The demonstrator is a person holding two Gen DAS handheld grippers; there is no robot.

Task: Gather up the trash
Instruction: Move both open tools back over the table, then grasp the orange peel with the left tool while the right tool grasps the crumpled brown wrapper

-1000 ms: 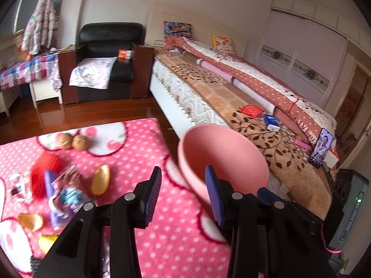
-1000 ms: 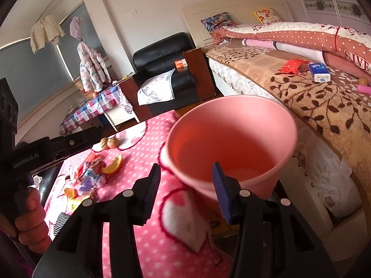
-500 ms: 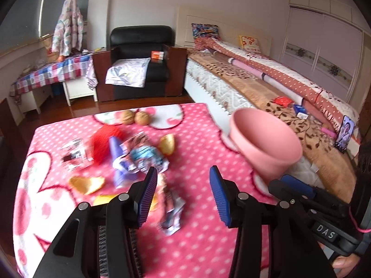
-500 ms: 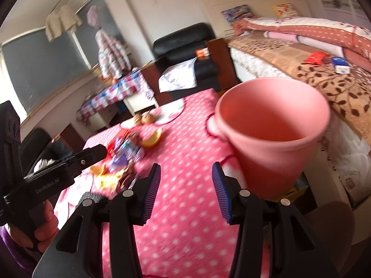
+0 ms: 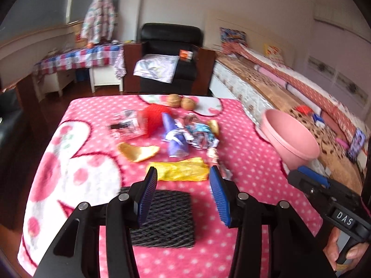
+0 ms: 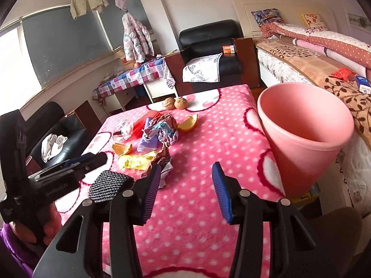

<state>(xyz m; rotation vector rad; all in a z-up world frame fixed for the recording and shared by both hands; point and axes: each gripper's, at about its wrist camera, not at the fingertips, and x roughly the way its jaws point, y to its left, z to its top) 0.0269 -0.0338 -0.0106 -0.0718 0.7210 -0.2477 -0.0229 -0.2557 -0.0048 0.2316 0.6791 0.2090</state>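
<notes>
Lining up the first pick, both the left gripper (image 5: 183,192) and right gripper (image 6: 186,191) are held apart and empty, so the yellow wrapper (image 5: 179,172), near the scattered trash, gets clamped next and dropped in the pink bin (image 6: 306,136) at right.

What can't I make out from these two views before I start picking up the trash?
- Pink bin: its bottom and inside floor, hidden by its own wall in both views.
- Black mesh pad: near edge covered by the left gripper in the left wrist view.
- Crumpled wrappers: print blurred, unreadable.
- Table's near edge: cut off by both frames.
</notes>
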